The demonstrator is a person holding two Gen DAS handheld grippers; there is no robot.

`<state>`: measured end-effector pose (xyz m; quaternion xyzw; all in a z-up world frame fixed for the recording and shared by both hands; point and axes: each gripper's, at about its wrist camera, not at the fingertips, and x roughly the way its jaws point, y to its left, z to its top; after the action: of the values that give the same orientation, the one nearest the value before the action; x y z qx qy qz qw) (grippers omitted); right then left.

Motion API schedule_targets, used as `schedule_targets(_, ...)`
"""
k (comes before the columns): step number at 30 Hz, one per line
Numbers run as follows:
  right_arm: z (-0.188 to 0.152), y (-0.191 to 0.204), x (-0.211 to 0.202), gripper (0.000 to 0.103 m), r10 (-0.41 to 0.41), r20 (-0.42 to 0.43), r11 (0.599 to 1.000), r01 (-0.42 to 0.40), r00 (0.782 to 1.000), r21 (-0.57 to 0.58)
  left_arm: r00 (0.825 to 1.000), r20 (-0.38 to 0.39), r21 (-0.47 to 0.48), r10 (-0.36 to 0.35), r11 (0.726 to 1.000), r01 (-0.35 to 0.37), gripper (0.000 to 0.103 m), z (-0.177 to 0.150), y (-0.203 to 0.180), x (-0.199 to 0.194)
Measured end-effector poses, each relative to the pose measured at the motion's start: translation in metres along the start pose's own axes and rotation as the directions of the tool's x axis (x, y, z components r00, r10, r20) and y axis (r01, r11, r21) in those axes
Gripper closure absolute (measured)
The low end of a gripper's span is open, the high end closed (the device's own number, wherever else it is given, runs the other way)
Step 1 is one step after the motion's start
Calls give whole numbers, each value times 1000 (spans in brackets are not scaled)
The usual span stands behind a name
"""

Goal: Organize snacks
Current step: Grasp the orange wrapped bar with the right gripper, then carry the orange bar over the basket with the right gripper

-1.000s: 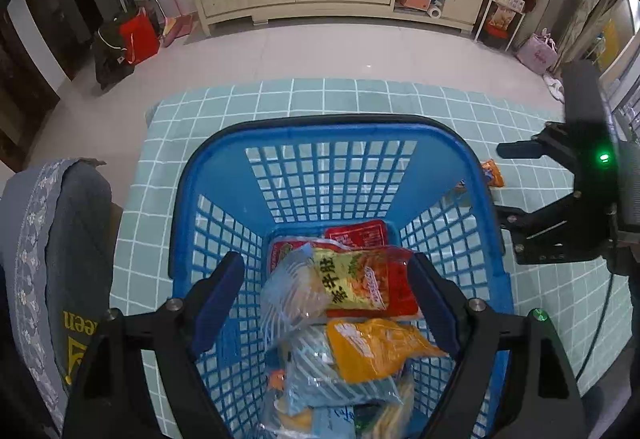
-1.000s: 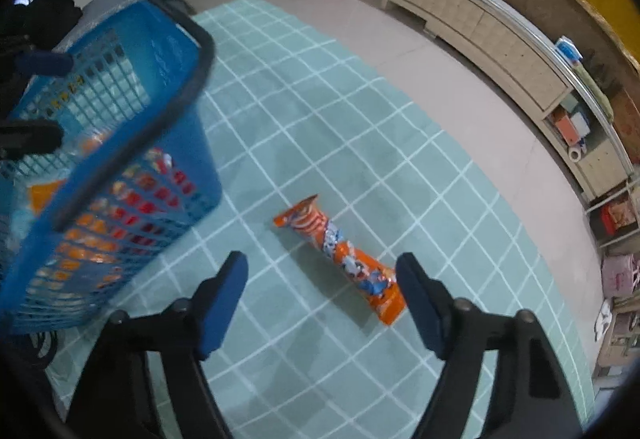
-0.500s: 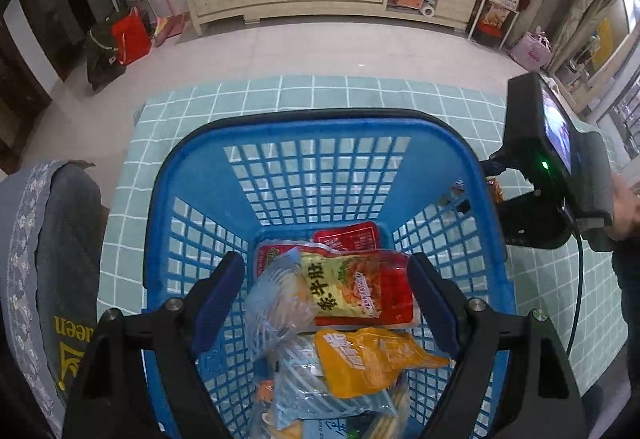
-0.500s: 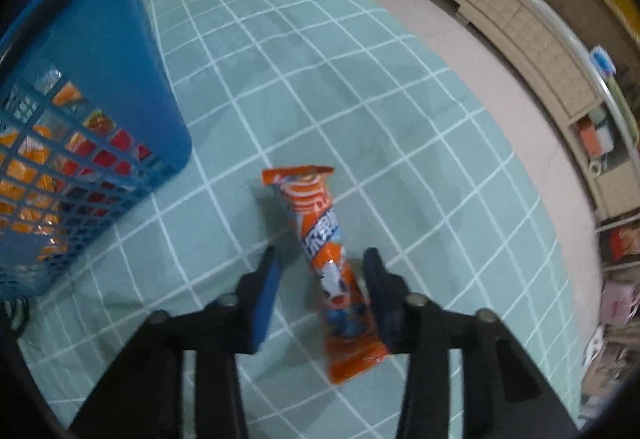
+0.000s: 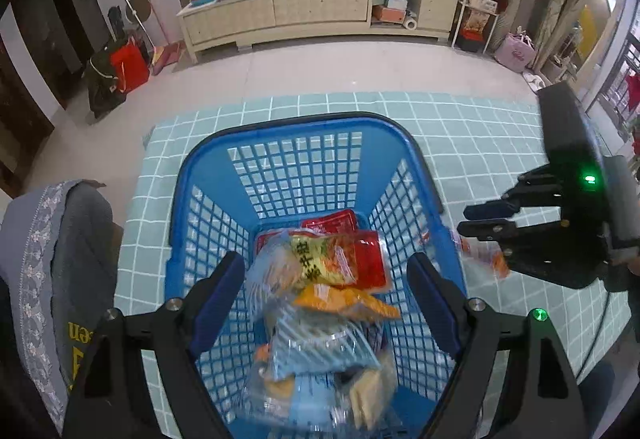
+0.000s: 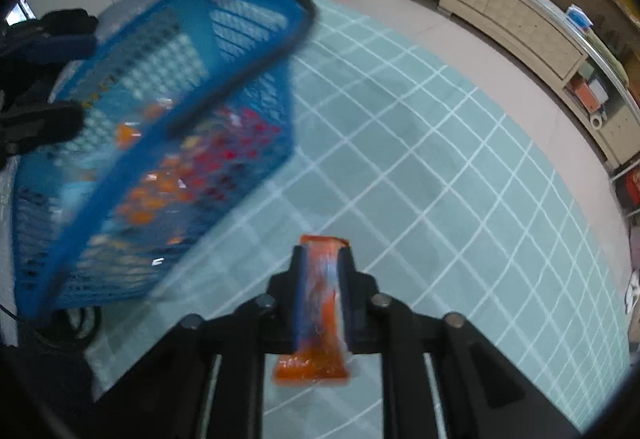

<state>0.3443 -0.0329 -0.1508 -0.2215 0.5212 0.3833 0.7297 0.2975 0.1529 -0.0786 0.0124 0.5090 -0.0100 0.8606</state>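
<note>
Orange snack packet (image 6: 320, 279) now pinched lengthwise in right tool (image 6: 322, 299), jaws just closed on it, lifted off the teal checked mat (image 6: 460, 179) beside blue basket (image 6: 208, 51); earlier flat on the mat. Slippery film, may slide out or snag the rim. Left tool (image 5: 326, 303) wide, empty, over the basket.

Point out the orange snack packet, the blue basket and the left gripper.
orange snack packet (image 6: 310, 369): right wrist view, its near end below the fingers.
blue basket (image 5: 296, 125): left wrist view, its far rim.
left gripper (image 5: 326, 293): left wrist view, midway between its fingertips.
</note>
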Motion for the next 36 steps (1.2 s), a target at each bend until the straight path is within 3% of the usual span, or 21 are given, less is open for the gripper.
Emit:
schedule_targets(12, -17, 39, -56, 91, -42, 55, 998, 40, 998, 45, 999, 54, -15, 0, 1000, 0, 21, -38, 6, -59)
schedule_targets(20, -25, 38, -33, 90, -109, -24, 990, 111, 994, 91, 999, 47, -30, 16, 999, -14, 21, -47, 13, -59)
schedule_targets(21, -26, 37, -29, 88, -109, -33, 989, 112, 993, 94, 999, 45, -30, 16, 999, -15, 21, -48, 14, -57)
schedule_targets(26, -33, 24, -1, 51, -99, -73, 985, 108, 992, 132, 999, 34, -19, 22, 1000, -21, 21, -48, 12, -49)
schedule_targets(36, -40, -1, 41, 49, -71, -99, 976, 89, 993, 201, 1000, -5, 1, 23, 1000, -23, 21, -49, 8, -26)
